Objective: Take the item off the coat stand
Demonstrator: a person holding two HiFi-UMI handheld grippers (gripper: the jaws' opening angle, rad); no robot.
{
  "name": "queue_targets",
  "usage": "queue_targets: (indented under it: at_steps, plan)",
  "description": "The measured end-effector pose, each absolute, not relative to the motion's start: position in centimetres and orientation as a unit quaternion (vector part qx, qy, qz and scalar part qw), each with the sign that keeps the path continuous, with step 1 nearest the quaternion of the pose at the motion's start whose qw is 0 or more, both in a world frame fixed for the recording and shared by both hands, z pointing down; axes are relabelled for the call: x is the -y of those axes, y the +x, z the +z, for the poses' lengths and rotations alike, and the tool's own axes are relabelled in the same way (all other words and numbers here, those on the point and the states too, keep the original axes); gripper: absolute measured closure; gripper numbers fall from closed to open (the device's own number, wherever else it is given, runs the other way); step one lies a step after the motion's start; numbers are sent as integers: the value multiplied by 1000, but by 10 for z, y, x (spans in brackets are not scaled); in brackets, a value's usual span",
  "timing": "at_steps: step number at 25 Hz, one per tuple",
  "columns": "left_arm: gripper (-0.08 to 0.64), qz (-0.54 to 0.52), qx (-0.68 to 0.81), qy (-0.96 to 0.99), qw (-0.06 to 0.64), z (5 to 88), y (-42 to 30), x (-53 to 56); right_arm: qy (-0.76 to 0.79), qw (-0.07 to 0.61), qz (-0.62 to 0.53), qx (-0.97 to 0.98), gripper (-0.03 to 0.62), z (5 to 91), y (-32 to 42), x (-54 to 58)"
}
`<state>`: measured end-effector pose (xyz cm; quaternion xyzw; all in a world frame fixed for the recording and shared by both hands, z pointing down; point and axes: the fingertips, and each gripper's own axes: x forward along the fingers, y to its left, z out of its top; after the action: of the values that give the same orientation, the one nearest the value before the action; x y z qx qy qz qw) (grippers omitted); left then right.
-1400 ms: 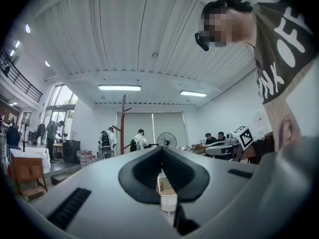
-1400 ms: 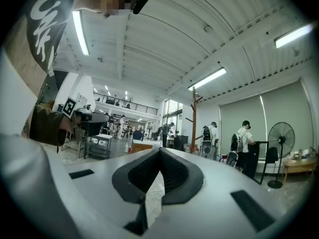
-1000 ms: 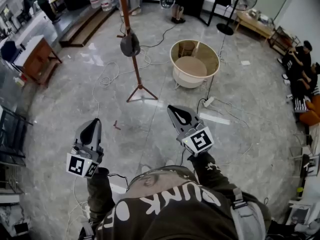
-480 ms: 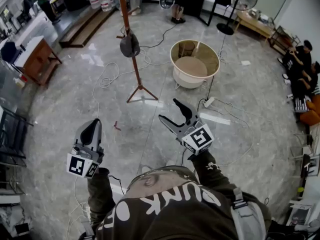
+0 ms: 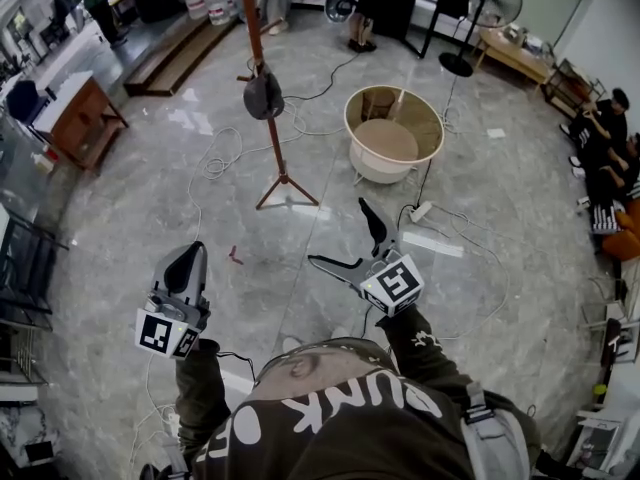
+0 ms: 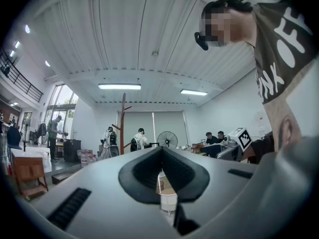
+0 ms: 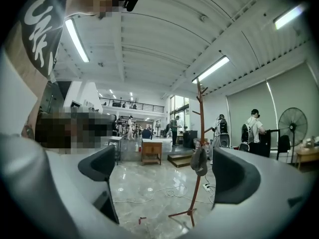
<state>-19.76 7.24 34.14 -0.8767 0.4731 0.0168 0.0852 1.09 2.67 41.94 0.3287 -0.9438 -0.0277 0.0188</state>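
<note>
Right gripper [image 5: 338, 232] is opening its jaws wide, with nothing between them, while my left gripper [image 5: 185, 268] has its jaws together and empty. Ahead of both and well apart from them, the cap [image 5: 264, 95] hangs on the coat stand [image 5: 279, 148], untouched. Nothing of the job is done yet. I judge I must close the gap, grip the cap and lift it off.

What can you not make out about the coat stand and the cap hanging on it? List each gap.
- Head view: top of the coat stand, cut off by the upper edge.
- Head view: how the dark cap is hooked on; too small.
- Left gripper view: the stand's base, hidden behind the left gripper.
- Right gripper view: any print on the cap; too small.
</note>
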Motion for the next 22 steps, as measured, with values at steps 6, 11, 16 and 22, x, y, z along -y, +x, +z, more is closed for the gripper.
queue_targets:
  at_steps: [6, 11, 16, 22]
  plan:
    - [557, 12, -474, -876, 87, 341, -175, -69, 325, 15, -27, 945, -3, 420, 32, -23]
    - [557, 6, -479, -874, 84, 344, -143, -73, 316, 10, -18, 948, -2, 427, 62, -24]
    - [557, -4, -481, -874, 70, 356, -121, -77, 308, 14, -14, 951, -2, 435, 80, -20]
    - [557, -14, -480, -875, 61, 365, -114, -62, 307, 7, 3, 952, -3, 445, 84, -6]
